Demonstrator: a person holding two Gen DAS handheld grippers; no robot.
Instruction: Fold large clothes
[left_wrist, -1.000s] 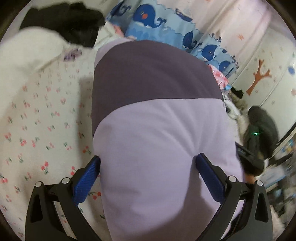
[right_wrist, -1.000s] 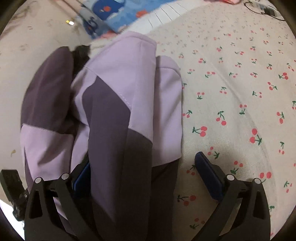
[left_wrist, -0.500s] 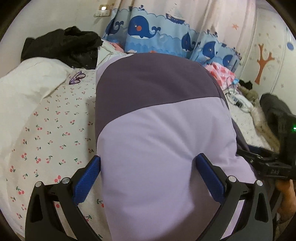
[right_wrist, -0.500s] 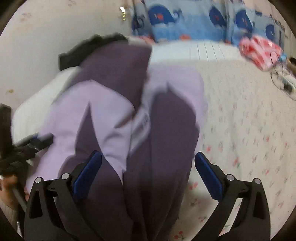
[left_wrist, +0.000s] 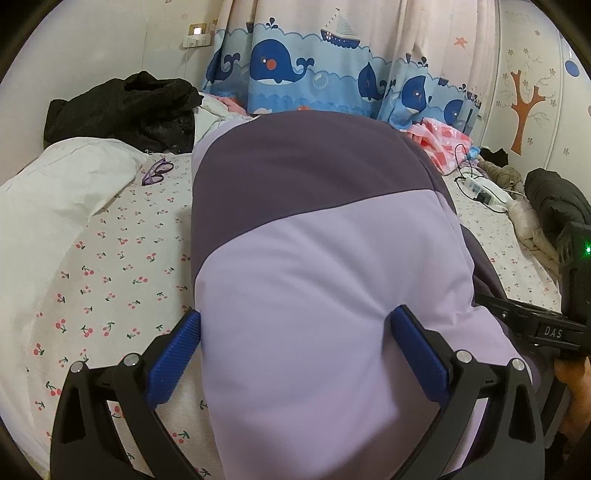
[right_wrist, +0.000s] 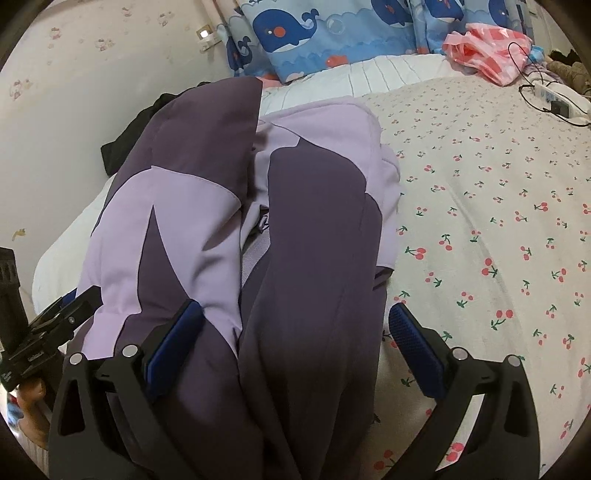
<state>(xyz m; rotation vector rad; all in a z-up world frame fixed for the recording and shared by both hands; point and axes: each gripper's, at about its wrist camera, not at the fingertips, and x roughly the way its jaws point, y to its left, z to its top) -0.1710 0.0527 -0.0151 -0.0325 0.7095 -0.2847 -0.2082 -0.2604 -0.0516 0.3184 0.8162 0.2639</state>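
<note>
A padded jacket (left_wrist: 314, 280) in lilac and dark purple, folded into a long bundle, fills the left wrist view. It bulges between the blue fingers (left_wrist: 177, 350) of my left gripper (left_wrist: 295, 350), which stand wide apart. In the right wrist view the jacket (right_wrist: 295, 229) shows as two side-by-side folds lying over and between the spread fingers of my right gripper (right_wrist: 293, 347). Its far end hangs above the cherry-print bed sheet (right_wrist: 498, 221). Each gripper shows at the edge of the other's view. Whether any pad presses the cloth is hidden.
A black garment (left_wrist: 122, 110) and a white duvet (left_wrist: 55, 192) lie at the bed's left, with purple glasses (left_wrist: 157, 171) nearby. A whale-print curtain (left_wrist: 332, 81) hangs behind. A pink bag (left_wrist: 439, 144), a power strip (left_wrist: 484, 190) and a dark coat (left_wrist: 554, 199) sit to the right.
Both grippers have tipped up and risen with the jacket bundle across them. The views went from looking down on the sheet to facing the curtain and wall. Finger spacing is unchanged.
</note>
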